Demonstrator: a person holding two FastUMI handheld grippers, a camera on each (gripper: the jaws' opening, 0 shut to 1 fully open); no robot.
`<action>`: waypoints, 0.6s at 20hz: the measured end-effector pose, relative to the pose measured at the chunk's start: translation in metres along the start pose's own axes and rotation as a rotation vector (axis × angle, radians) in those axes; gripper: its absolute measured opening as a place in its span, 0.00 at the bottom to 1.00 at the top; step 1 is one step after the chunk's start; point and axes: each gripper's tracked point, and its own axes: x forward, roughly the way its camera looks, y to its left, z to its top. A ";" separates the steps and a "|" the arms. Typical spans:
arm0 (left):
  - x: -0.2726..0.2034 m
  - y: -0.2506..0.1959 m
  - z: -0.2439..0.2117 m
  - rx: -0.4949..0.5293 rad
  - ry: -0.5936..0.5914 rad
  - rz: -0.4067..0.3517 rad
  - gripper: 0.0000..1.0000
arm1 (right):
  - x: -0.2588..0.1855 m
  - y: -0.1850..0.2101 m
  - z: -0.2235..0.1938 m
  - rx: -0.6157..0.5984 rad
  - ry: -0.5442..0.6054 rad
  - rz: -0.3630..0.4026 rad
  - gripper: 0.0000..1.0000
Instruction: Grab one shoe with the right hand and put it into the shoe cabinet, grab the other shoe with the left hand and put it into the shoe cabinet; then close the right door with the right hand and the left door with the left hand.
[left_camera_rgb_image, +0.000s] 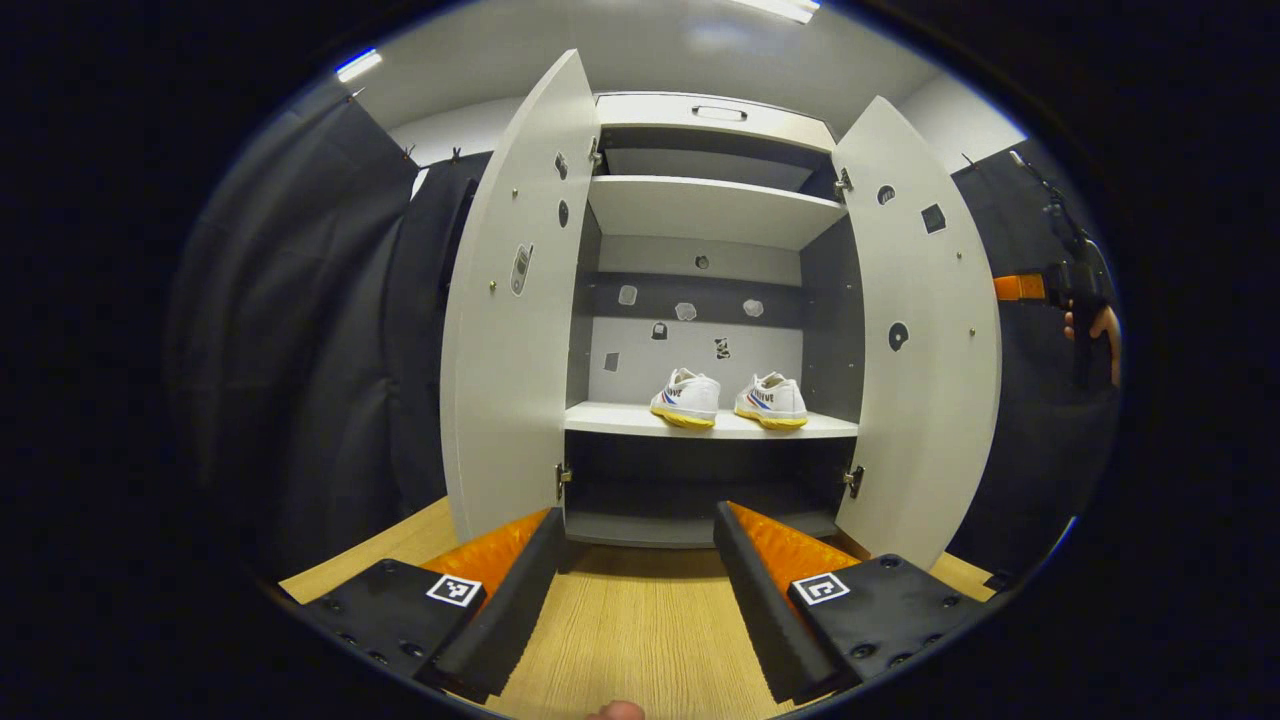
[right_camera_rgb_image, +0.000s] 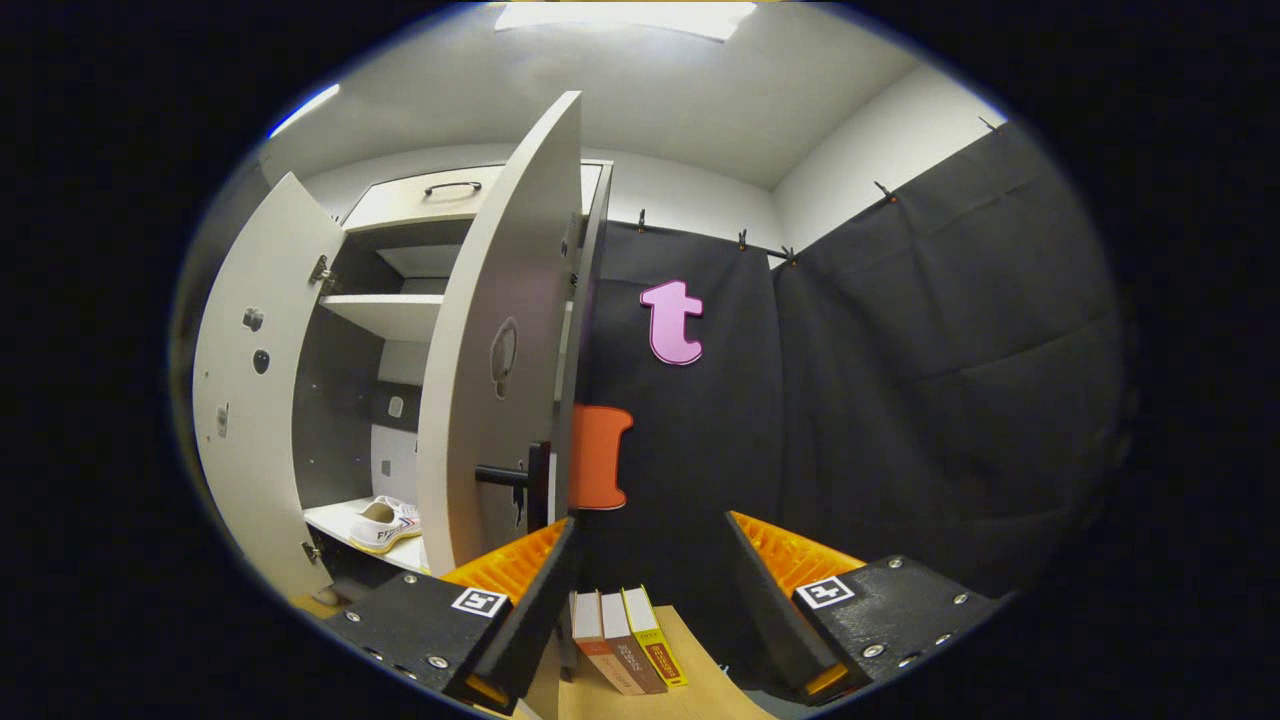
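Observation:
The grey shoe cabinet (left_camera_rgb_image: 715, 205) stands with both doors swung wide. Two white shoes with yellow soles, one (left_camera_rgb_image: 687, 398) beside the other (left_camera_rgb_image: 771, 400), sit side by side on its middle shelf (left_camera_rgb_image: 620, 420). My left gripper (left_camera_rgb_image: 640, 515) is open and empty, low over the wooden floor, facing the cabinet between the left door (left_camera_rgb_image: 510, 300) and the right door (left_camera_rgb_image: 920, 330). My right gripper (right_camera_rgb_image: 650, 522) is open and empty just outside the right door (right_camera_rgb_image: 500, 330), close to its dark handle (right_camera_rgb_image: 505, 475). One shoe (right_camera_rgb_image: 385, 523) shows past that door. A hand holds the right gripper (left_camera_rgb_image: 1075, 285) beyond the door.
Black cloth walls (right_camera_rgb_image: 900, 380) close in on both sides of the cabinet. Three books (right_camera_rgb_image: 628, 640) stand on a wooden surface right below my right gripper. Light wooden flooring (left_camera_rgb_image: 640, 630) stretches in front of the cabinet. A drawer with a handle (left_camera_rgb_image: 718, 113) tops the cabinet.

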 end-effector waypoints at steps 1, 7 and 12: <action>0.000 0.001 0.001 0.001 -0.003 -0.002 0.97 | 0.000 0.005 0.000 0.011 0.002 0.006 0.89; 0.005 0.011 0.009 0.022 -0.025 -0.001 0.97 | -0.005 0.051 0.004 0.035 -0.009 0.084 0.88; 0.002 0.015 0.014 0.036 -0.034 0.000 0.97 | 0.004 0.117 0.002 0.097 -0.001 0.224 0.89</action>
